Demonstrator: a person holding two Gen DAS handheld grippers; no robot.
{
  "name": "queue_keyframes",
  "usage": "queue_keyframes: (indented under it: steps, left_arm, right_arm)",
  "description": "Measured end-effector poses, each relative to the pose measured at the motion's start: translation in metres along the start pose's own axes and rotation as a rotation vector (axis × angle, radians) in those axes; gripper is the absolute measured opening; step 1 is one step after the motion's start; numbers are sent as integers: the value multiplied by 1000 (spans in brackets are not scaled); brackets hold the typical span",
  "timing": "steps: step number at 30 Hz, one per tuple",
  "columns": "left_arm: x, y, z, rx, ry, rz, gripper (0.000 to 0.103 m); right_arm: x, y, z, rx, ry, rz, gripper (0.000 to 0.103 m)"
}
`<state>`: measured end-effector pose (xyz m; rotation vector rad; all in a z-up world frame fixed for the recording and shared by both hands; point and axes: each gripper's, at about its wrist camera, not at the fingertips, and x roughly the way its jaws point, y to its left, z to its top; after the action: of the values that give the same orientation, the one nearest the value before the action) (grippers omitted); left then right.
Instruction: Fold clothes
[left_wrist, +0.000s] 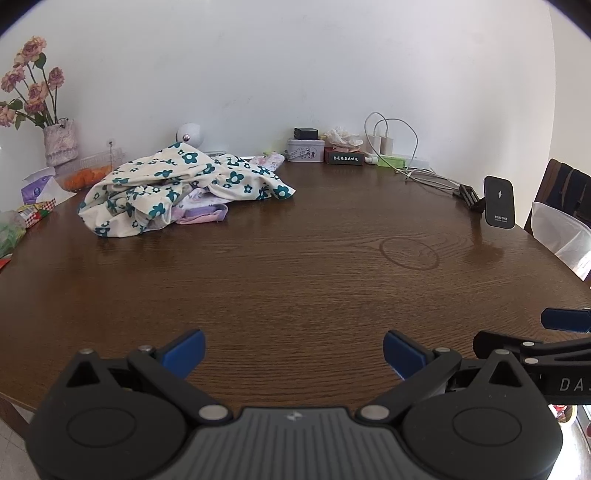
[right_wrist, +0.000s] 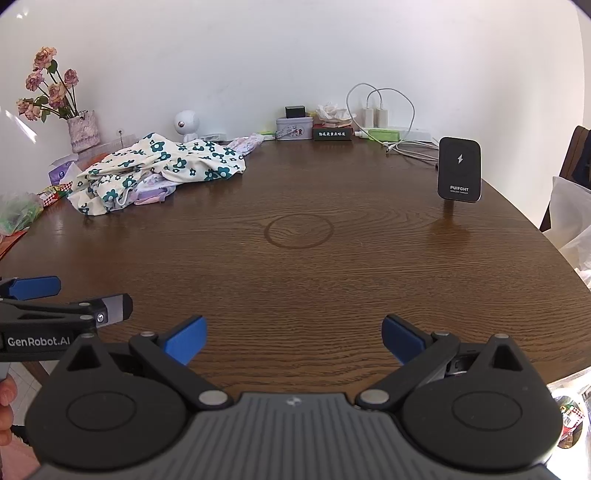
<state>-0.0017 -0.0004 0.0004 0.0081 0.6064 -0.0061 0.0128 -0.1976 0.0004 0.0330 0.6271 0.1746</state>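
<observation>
Left wrist view: the left gripper (left_wrist: 293, 352) and right gripper (right_wrist: 293, 341) are held over the near desk (left_wrist: 314, 288) edge, jaws spread wide and empty. The floral garment (left_wrist: 177, 184), cream with teal flowers, lies crumpled at the far left over pink-lilac clothing. It is best pinched at an outer hem and drawn onto bare wood.

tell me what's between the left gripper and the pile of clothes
Nothing: only bare brown table lies between the open left gripper and the floral clothes pile, seen in the left wrist view.
</observation>
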Motion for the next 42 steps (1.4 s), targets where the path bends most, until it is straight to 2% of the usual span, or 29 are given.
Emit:
queue_keyframes:
  steps: [5,7,11,42]
  left_arm:
    - [-4,-2,-2,5,-31,-11,101]
    - [-4,-6,0,7,-19,4,101]
    - [0,2,1,-9,-6,-13,101]
    - [-3,0,2,0,-23,-14,102]
  right_arm:
    - [0,0,-1,3,0,3,103]
    - [1,-1,-1,4,0,4,103]
    - [1,-1,-2,7,1,6,103]
    - [0,1,-1,10,0,12,103]
